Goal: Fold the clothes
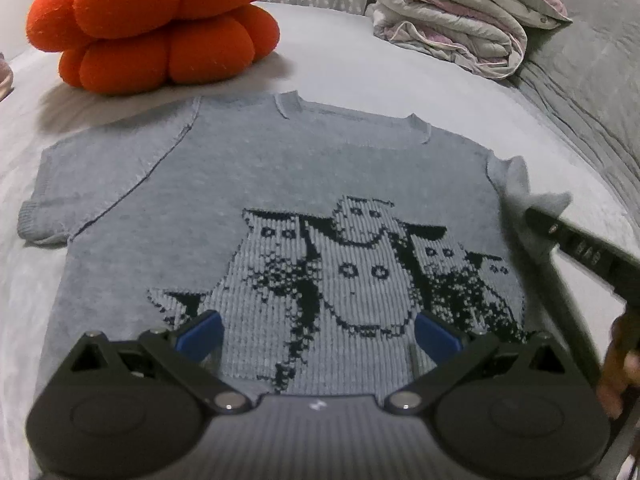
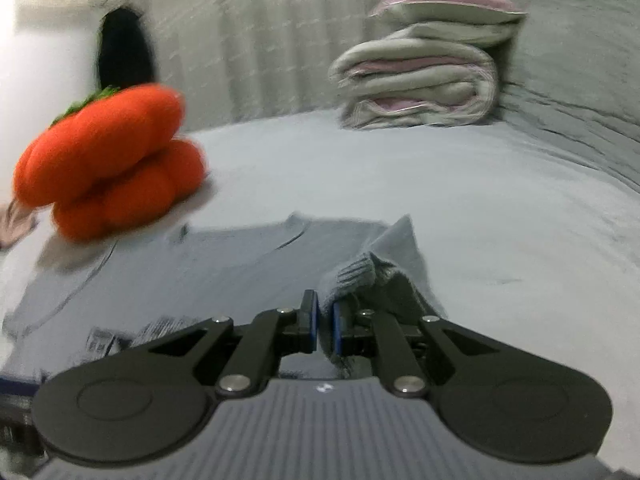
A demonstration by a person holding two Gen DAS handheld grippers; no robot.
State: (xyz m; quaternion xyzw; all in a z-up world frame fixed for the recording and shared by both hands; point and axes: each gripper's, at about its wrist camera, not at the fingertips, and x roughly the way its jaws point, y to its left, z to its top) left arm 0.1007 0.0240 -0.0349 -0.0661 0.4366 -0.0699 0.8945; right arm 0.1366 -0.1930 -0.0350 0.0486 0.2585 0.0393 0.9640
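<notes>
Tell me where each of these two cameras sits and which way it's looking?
Left wrist: sits on the open left gripper, looking down over the grey sweater; the right gripper and a hand show at right.
Right wrist: sits on the right gripper, shut on the sweater's sleeve, facing low across the bed.
Both show the orange pumpkin cushion and folded quilt.

Sweater (image 1: pixel 248 200) before cushion (image 1: pixel 160 24), on bed (image 1: pixel 360 60)

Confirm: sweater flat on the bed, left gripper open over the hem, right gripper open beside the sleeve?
Not quite. The right gripper is shut on the sleeve, as the right wrist view shows. The sweater lies on the bed, and the left gripper is open over the hem.
</notes>
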